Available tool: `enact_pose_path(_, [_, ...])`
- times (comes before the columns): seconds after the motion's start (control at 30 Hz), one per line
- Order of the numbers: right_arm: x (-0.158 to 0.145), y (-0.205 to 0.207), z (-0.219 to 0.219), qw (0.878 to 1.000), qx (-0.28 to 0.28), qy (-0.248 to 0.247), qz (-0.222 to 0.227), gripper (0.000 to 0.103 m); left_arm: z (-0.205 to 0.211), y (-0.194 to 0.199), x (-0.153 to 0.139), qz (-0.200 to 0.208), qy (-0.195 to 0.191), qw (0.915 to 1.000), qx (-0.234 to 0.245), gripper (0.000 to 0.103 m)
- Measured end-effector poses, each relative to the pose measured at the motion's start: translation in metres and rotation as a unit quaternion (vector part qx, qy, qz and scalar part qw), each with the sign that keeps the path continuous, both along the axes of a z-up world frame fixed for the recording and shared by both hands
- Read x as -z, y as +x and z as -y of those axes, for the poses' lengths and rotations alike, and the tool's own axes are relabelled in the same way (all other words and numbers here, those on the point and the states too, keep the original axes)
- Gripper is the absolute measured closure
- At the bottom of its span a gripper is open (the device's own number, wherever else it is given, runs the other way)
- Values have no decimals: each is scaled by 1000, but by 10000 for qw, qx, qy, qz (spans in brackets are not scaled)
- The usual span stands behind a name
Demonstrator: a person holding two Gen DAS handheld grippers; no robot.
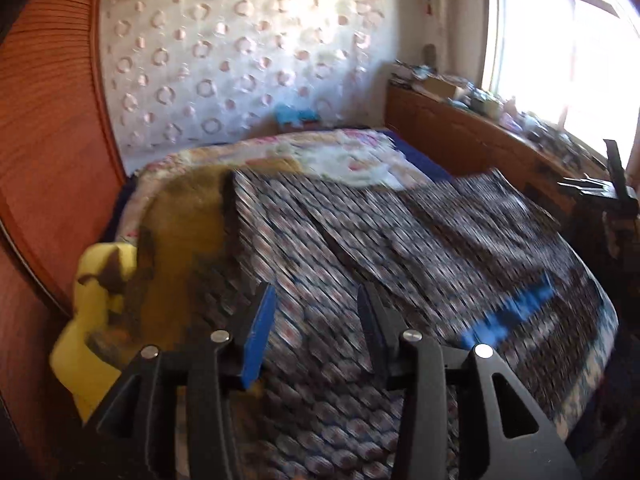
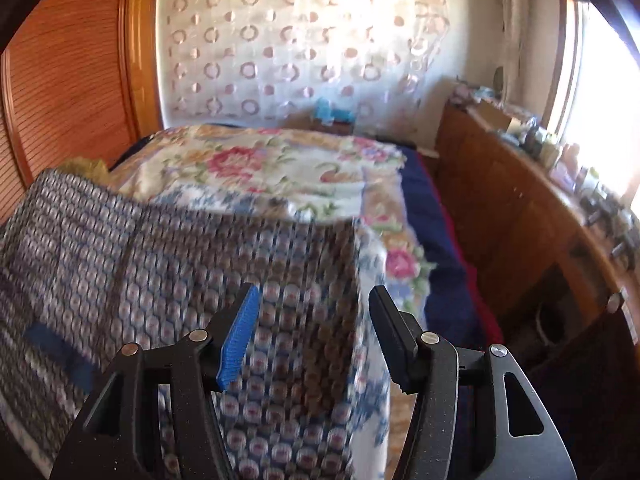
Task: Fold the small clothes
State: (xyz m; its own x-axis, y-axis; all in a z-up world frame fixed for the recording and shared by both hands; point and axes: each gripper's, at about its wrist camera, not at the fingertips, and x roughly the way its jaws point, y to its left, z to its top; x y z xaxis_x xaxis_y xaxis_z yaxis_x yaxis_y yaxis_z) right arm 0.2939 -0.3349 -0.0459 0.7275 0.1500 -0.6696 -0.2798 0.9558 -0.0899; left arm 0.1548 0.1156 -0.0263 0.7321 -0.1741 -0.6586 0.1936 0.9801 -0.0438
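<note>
Both wrist cameras sat close above the bed (image 1: 248, 152), tilted down along their fingers toward the curtained far wall, sharing the patterned garment (image 1: 400, 248) and floral bedspread (image 2: 280, 168).

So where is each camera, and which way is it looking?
Left wrist view: sits on the left gripper, looks down across the patterned garment on the bed toward the curtain; only its own open fingers show.
Right wrist view: sits on the right gripper, looks over the patterned garment's right edge and the flowered bedspread; only its own open fingers show.
Shared: garment, bedspread, curtain, the blue thing by the curtain, wooden cabinet, window.
</note>
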Motion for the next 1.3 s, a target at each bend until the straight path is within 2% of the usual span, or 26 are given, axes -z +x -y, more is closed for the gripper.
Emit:
enact_pose_path(0.27, [53,-12,20,9975,411,125,-558,45,46,-13,38,-393,-5,9985,388,58])
enact_pose_path(0.47, [67,0,24,9949,626,314,-732,56,60,-7,61,-655,151,9968,435,57])
enact_pose_path(0.57, [72,8,26,9931,739,340,-840,71,63,-5,71,-751,220,9960,425,57])
enact_pose_path(0.63, [73,11,27,9927,753,361,-869,93,65,-3,77,-827,237,9956,373,57])
enact_pose_path(0.73, [68,10,25,9936,692,432,-776,99,63,0,83,-827,224,9959,280,56])
enact_pose_path(0.9, [64,9,11,9948,563,467,-711,100,64,0,84,-811,176,9964,194,54])
enact_pose_path(1.07, [78,15,8,9936,771,299,-767,99,65,1,84,-812,217,9962,213,51])
enact_pose_path(1.3, [80,14,14,9929,806,475,-740,99,68,2,85,-797,285,9962,215,50])
